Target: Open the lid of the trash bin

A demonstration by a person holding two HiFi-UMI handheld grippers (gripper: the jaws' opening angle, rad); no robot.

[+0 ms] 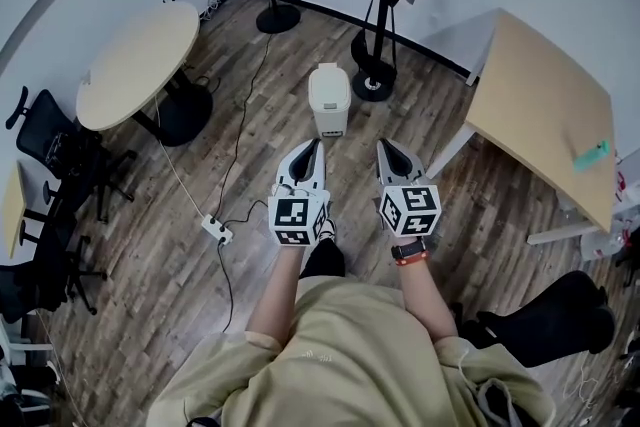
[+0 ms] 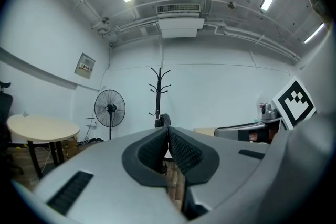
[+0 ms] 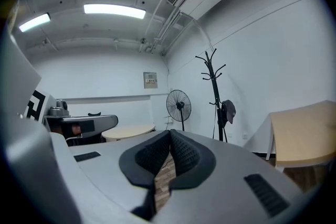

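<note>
Though both closed, two hand-held grippers before one trash bin.

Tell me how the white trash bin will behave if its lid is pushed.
The trash bin looks like plastic, so it is probably light. It stands free on the smooth wood floor, so it may slide before the lid gives. Taller than wide, it might tip.
</note>
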